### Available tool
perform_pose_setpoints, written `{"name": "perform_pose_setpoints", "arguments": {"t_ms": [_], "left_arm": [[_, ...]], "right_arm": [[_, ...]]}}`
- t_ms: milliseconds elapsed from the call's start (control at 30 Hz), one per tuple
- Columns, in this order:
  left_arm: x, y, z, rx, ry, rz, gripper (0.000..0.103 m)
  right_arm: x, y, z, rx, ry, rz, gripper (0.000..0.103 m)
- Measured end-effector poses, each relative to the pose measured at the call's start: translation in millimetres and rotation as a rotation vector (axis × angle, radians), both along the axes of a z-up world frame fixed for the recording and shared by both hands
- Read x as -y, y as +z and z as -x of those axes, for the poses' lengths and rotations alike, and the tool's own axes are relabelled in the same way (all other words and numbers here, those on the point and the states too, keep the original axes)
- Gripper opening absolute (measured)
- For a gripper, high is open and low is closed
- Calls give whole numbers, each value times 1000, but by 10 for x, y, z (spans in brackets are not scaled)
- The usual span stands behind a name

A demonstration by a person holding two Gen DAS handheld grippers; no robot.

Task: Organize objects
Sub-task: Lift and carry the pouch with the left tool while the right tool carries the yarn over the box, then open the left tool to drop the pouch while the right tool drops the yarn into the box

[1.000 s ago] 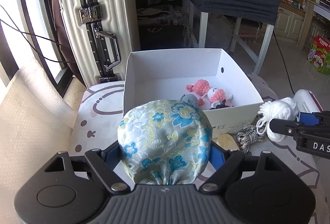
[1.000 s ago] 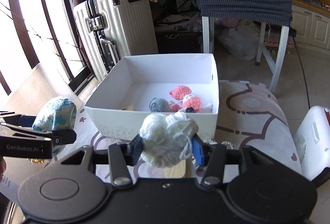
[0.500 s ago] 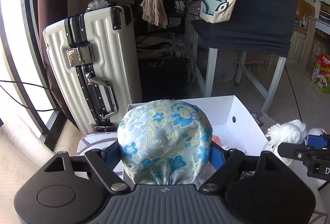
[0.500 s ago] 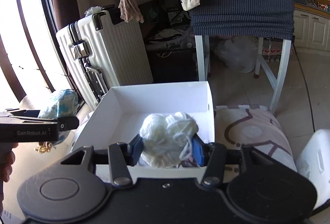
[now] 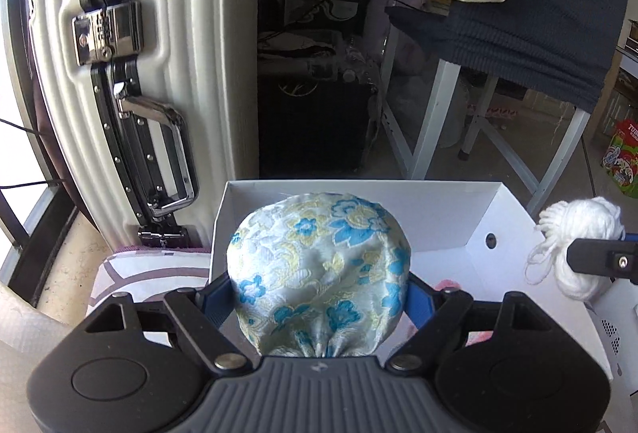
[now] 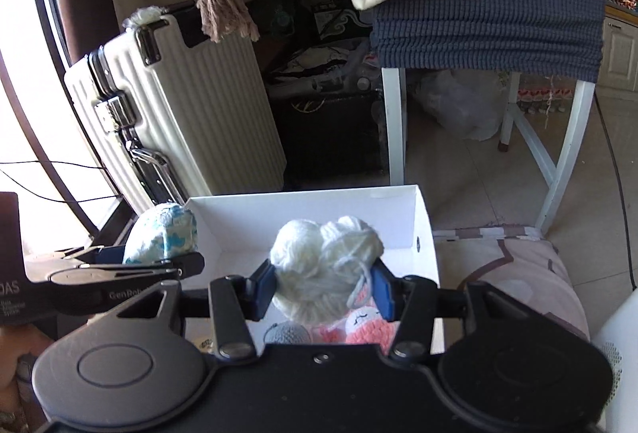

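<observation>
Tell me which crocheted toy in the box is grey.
The round grey crocheted toy, left of the two pink ones, below the white yarn held in the right gripper.

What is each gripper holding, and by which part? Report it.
Left gripper: the floral fabric pouch, pinched across its rounded sides. Right gripper: the white yarn ball, clamped across its middle.

The left gripper and right gripper are held level side by side, jaws clamped on loads.
</observation>
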State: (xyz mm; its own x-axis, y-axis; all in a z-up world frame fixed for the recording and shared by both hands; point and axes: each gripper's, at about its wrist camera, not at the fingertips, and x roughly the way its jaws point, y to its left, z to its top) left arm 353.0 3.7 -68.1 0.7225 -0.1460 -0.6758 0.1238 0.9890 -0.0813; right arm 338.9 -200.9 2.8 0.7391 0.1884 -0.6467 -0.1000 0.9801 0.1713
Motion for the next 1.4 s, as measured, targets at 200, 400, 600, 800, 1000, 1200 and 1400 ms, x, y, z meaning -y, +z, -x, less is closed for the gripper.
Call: {"name": "perform_pose_setpoints", "arguments": {"t_ms": [200,400,600,800,1000,1200,1400], "left_arm": [[-43,-260,-308,-104,1,-2,84],[59,-364,-516,-133,-30,-13,84],[184,-435,-523,-126,-94,-76,85],[182,-454,-514,-113,-104,-73,95],[160,-443,-498,-120,-150,-87,95],[149,-439,-462,-134,-184,-80,95],[156,-421,-453,-159,-194,-58,95]], "right_arm": [[-170,-180,-415,-61,-17,8,51],[-308,-394,-727,-136,-55,-27,51],[-373,-581,-934,-186,-122,-79,51],[-426,-625,-1075,-189,-168,-81,51],[-506,-691,-1191,-219,-176,-47,51],[-560,-743,-1287,-219,-201,-67,58],[-588,-775,-1314,-269,-194,-56,71]]}}
